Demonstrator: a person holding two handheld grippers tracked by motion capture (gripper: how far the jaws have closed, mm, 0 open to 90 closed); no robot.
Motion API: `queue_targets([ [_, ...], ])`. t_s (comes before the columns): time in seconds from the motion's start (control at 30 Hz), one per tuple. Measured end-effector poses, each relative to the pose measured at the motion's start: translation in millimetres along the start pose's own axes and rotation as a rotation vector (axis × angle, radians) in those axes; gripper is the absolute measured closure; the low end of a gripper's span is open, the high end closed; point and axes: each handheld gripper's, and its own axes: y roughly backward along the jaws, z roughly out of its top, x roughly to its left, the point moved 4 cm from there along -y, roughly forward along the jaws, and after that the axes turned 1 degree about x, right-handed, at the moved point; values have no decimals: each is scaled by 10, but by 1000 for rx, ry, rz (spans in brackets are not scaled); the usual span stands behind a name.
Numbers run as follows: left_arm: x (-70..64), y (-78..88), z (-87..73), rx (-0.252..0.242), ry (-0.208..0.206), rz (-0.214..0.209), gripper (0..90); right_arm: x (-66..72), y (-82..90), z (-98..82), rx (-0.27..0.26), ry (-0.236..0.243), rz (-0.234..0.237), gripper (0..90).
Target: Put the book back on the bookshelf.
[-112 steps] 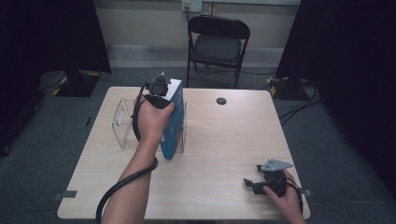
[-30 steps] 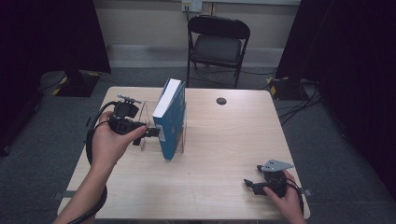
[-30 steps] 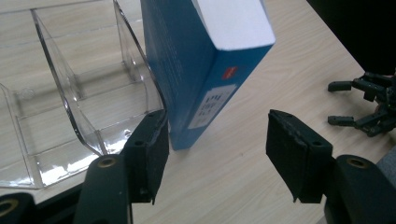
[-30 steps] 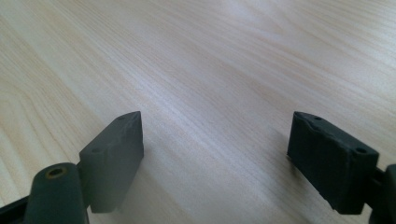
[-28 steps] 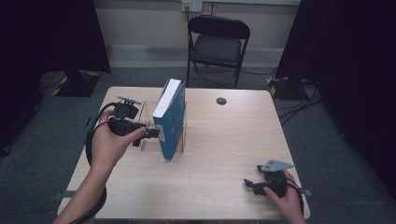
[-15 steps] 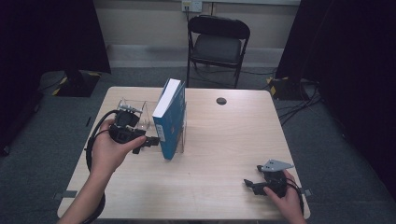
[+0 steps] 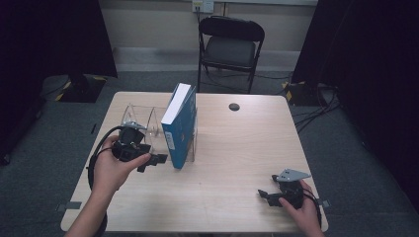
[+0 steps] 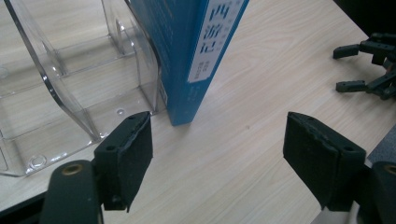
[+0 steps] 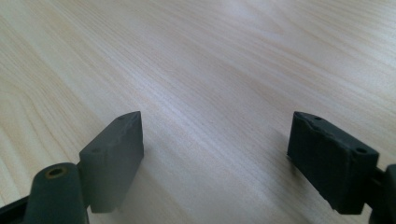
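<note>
Both grippers gape wide, holding nothing; left gripper (image 8: 217, 154) sits just short of the upright blue paperback book (image 8: 187, 51), right gripper (image 9: 215, 158) over bare bench.

Gripper (image 8: 217, 158) jaws spread wide before blue book (image 8: 187, 51) beside clear rack (image 8: 70, 93).

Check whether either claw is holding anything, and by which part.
Nothing is held. The left claw is open near the blue book; the right claw is open over the table.
</note>
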Motion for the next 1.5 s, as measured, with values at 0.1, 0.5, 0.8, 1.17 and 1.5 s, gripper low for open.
queue_targets([
  [0.1,13,-14,-58,-7,-17,-6,217,0,0,0,0,0,0,178],
  [0.5,60,-80,-261,2,-24,-21,177,1,0,0,0,0,1,178],
  [0.8,90,-154,-459,22,-30,-44,174,1,2,-2,1,-1,-1,178],
  [1.17,214,-185,-663,6,-5,-55,177,1,2,-2,1,0,-1,178],
  [1.5,334,-271,-879,20,19,-52,182,2,4,-3,2,0,-3,178],
])
